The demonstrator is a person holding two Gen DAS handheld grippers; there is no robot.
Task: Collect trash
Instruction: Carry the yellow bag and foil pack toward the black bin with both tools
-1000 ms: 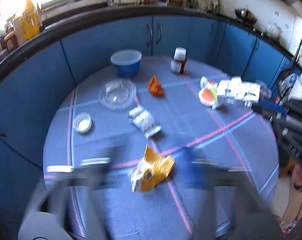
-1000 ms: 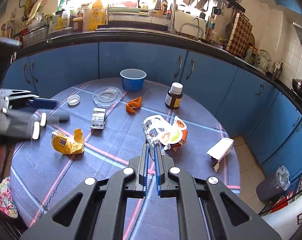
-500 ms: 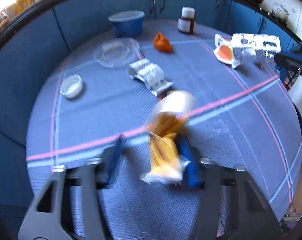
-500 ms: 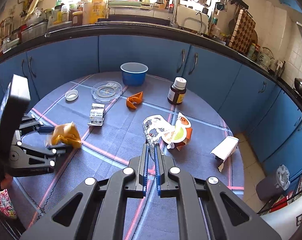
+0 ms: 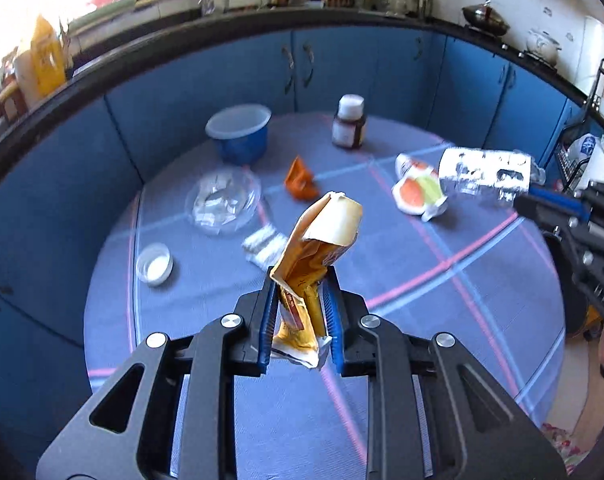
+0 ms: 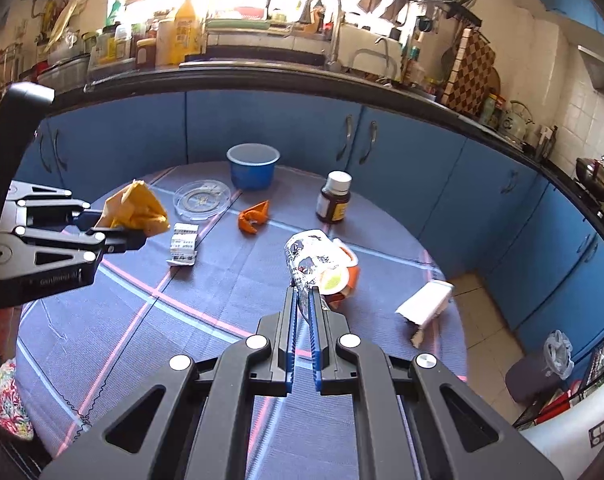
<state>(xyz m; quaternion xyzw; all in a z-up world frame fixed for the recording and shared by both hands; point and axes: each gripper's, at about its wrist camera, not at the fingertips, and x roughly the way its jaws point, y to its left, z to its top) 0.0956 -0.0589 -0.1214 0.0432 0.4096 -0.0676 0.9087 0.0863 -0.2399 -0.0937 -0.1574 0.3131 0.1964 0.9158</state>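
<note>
My left gripper [image 5: 300,280] is shut on a crumpled yellow wrapper [image 5: 317,248] and holds it above the round blue-clothed table [image 5: 421,320]; the wrapper also shows in the right wrist view [image 6: 136,210]. My right gripper [image 6: 302,296] is shut on a crumpled silver foil wrapper [image 6: 309,258], held above the table; the foil also shows in the left wrist view [image 5: 485,174]. On the table lie an orange scrap [image 6: 254,218], a white blister pack [image 6: 184,244], an orange-and-green wrapper [image 5: 417,194] and a white carton [image 6: 425,304].
A blue bowl [image 6: 254,164], a clear glass dish [image 6: 202,200], a brown medicine bottle [image 6: 335,202] and a small white lid [image 5: 154,267] stand on the table. Blue cabinets [image 6: 421,168] curve behind it. A bagged bin [image 6: 541,368] stands on the floor at right.
My left gripper closed on the yellow wrapper and lifted it off the table. My right gripper kept hold of the foil wrapper and stayed about where it was.
</note>
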